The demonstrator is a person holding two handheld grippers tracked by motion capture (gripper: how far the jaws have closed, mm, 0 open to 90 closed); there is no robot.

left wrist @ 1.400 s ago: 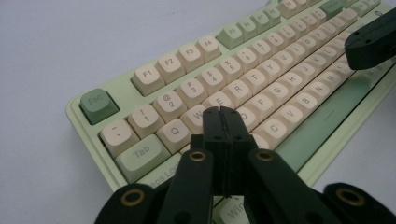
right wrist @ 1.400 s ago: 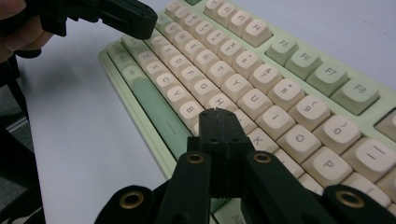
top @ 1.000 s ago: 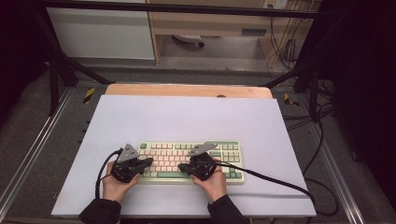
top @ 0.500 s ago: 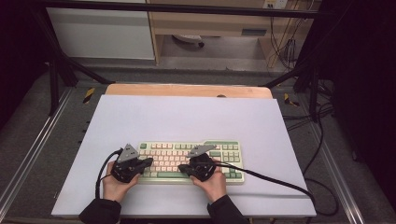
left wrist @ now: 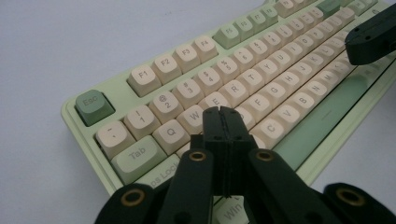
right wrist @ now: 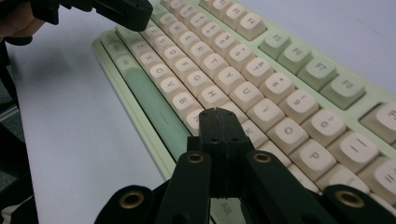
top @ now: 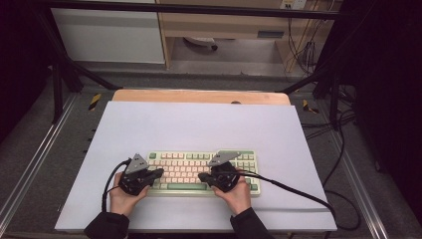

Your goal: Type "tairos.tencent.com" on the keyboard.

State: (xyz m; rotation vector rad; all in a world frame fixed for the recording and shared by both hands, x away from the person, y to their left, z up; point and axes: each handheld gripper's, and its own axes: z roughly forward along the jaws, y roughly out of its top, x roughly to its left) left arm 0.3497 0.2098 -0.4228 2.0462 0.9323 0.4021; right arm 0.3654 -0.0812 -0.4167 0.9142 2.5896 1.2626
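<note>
I saw the keyboard (top: pixel 199 169) as plastic: matt cream and sage-green keycaps with a faint sheen, set in a smooth pale-green case. My left gripper (left wrist: pixel 223 114) and right gripper (right wrist: pixel 219 116) looked like matt black plastic with faint layer lines and brass-coloured rivets at the joints. The table sheet (top: pixel 199 124) appeared smooth, matt and pale; at its far edge a strip of bare wood (top: pixel 199 96) showed.

I hold the left hand-held gripper (top: pixel 158 173) over the keyboard's (top: pixel 184 158) left end and the right hand-held gripper (top: pixel 201 177) over its right half, both with jaws pressed together, tips pointing inward toward each other.
</note>
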